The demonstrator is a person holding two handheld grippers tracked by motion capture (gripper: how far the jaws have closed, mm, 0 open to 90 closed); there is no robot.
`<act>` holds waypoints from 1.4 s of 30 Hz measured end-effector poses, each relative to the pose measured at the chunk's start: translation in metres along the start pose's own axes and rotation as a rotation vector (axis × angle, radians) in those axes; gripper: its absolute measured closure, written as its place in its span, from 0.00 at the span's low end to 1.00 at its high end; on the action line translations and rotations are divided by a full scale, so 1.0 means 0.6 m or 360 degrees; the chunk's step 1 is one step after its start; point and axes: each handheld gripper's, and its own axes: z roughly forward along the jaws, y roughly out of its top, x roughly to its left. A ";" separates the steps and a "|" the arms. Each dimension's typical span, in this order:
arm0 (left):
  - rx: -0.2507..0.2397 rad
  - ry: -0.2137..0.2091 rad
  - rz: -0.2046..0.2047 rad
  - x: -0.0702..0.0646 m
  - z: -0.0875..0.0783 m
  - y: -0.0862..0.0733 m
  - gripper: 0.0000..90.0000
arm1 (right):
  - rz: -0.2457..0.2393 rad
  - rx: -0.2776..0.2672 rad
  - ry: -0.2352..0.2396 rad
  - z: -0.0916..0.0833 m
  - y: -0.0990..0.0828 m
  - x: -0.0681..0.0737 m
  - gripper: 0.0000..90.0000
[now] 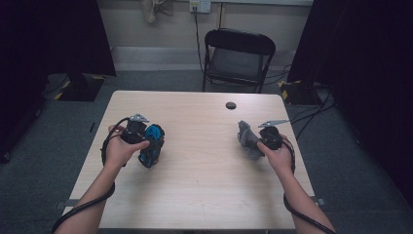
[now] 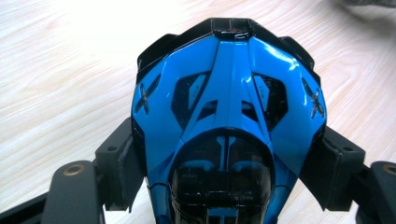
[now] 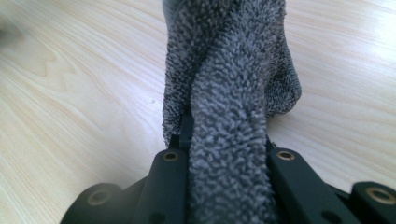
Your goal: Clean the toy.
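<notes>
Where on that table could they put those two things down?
Nearly anywhere. The table is bare between the blue toy car in the left gripper and the grey cloth in the right gripper, and along the near edge. A small dark hole marks the far edge.

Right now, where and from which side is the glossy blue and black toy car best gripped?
Grip the glossy blue and black toy car across its two flanks, coming from its dark-windowed end, as the left tongs do: the body is narrow enough there, and the sloped top would slip.
</notes>
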 end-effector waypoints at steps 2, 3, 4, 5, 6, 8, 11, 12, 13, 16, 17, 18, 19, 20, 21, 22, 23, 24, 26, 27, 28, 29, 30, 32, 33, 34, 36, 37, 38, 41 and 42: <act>0.0007 0.0015 -0.0003 0.007 -0.002 -0.003 0.27 | 0.0011 -0.0002 -0.0006 -0.001 -0.002 -0.004 0.85; 0.0007 0.0015 -0.0003 0.007 -0.002 -0.003 0.27 | 0.0011 -0.0002 -0.0006 -0.001 -0.002 -0.004 0.85; 0.0007 0.0022 -0.0013 0.011 -0.002 -0.005 0.27 | 0.0009 -0.0003 -0.0010 -0.002 -0.002 -0.005 0.85; 0.0016 0.0021 -0.0019 0.014 -0.002 -0.007 0.27 | 0.0006 -0.0007 -0.0017 -0.002 -0.003 -0.007 0.85; 0.0037 0.0031 -0.0030 0.022 -0.005 -0.011 0.27 | 0.0010 -0.0004 -0.0031 -0.003 -0.006 -0.010 0.85; 0.0044 0.0040 -0.0031 0.026 -0.005 -0.014 0.27 | 0.0021 -0.0008 -0.0053 -0.005 -0.010 -0.016 0.85; 0.0047 0.0047 -0.0049 0.034 -0.010 -0.019 0.27 | 0.0038 -0.0014 -0.0080 -0.008 -0.014 -0.026 0.85; 0.0052 0.0067 -0.0049 0.039 -0.013 -0.021 0.27 | 0.0046 -0.0017 -0.0085 -0.009 -0.015 -0.029 0.85; 0.0052 0.0067 -0.0049 0.039 -0.013 -0.021 0.27 | 0.0046 -0.0017 -0.0085 -0.009 -0.015 -0.029 0.85; 0.0067 0.0092 -0.0055 0.046 -0.017 -0.023 0.27 | 0.0074 -0.0023 -0.0112 -0.011 -0.019 -0.039 0.84; 0.0066 0.0093 -0.0056 0.048 -0.017 -0.025 0.27 | 0.0089 -0.0028 -0.0131 -0.010 -0.022 -0.045 0.84; 0.0067 0.0091 -0.0064 0.051 -0.018 -0.025 0.27 | 0.0089 -0.0028 -0.0131 -0.010 -0.022 -0.045 0.84; 0.0060 0.0096 -0.0074 0.052 -0.017 -0.026 0.27 | 0.0105 -0.0030 -0.0144 -0.008 -0.025 -0.050 0.84; 0.0072 0.0104 -0.0070 0.053 -0.016 -0.025 0.27 | 0.0105 -0.0030 -0.0158 -0.006 -0.027 -0.051 0.84; 0.0072 0.0104 -0.0070 0.053 -0.016 -0.025 0.27 | 0.0105 -0.0030 -0.0158 -0.006 -0.027 -0.051 0.84; 0.0081 0.0112 -0.0055 0.053 -0.014 -0.025 0.27 | 0.0117 -0.0031 -0.0167 -0.003 -0.029 -0.053 0.84; 0.0081 0.0112 -0.0055 0.053 -0.014 -0.025 0.27 | 0.0117 -0.0031 -0.0183 -0.002 -0.030 -0.054 0.84; 0.0085 0.0113 -0.0056 0.053 -0.011 -0.024 0.27 | 0.0119 -0.0030 -0.0191 -0.001 -0.032 -0.055 0.84; 0.0090 0.0114 -0.0047 0.054 -0.009 -0.023 0.27 | 0.0127 -0.0030 -0.0187 0.000 -0.033 -0.057 0.84; 0.0084 0.0116 -0.0053 0.053 -0.008 -0.023 0.27 | 0.0132 -0.0025 -0.0193 0.002 -0.035 -0.059 0.83; 0.0079 0.0116 -0.0048 0.054 -0.006 -0.023 0.27 | 0.0131 -0.0028 -0.0199 0.003 -0.036 -0.059 0.83; 0.0090 0.0110 -0.0048 0.053 -0.004 -0.022 0.27 | 0.0137 -0.0032 -0.0205 0.005 -0.040 -0.062 0.82; 0.0094 0.0118 -0.0043 0.053 0.001 -0.022 0.27 | 0.0143 -0.0035 -0.0211 0.006 -0.041 -0.063 0.82; 0.0096 0.0118 -0.0048 0.053 0.006 -0.023 0.27 | 0.0144 -0.0043 -0.0214 0.008 -0.044 -0.064 0.82; 0.0102 0.0119 -0.0044 0.053 0.008 -0.023 0.27 | 0.0148 -0.0045 -0.0218 0.009 -0.044 -0.065 0.82; 0.0098 0.0120 -0.0045 0.053 0.010 -0.023 0.27 | 0.0153 -0.0045 -0.0217 0.009 -0.045 -0.065 0.82; 0.0097 0.0123 -0.0046 0.053 0.015 -0.023 0.27 | 0.0157 -0.0047 -0.0225 0.011 -0.045 -0.064 0.81; 0.0105 0.0123 -0.0048 0.053 0.018 -0.023 0.27 | 0.0155 -0.0054 -0.0225 0.012 -0.045 -0.065 0.81; 0.0098 0.0126 -0.0053 0.052 0.021 -0.023 0.27 | 0.0158 -0.0058 -0.0226 0.012 -0.045 -0.065 0.80; 0.0106 0.0134 -0.0045 0.052 0.027 -0.022 0.27 | 0.0140 -0.0061 -0.0236 0.014 -0.045 -0.064 0.80; 0.0108 0.0128 -0.0049 0.052 0.032 -0.022 0.27 | 0.0142 -0.0062 -0.0237 0.014 -0.045 -0.064 0.80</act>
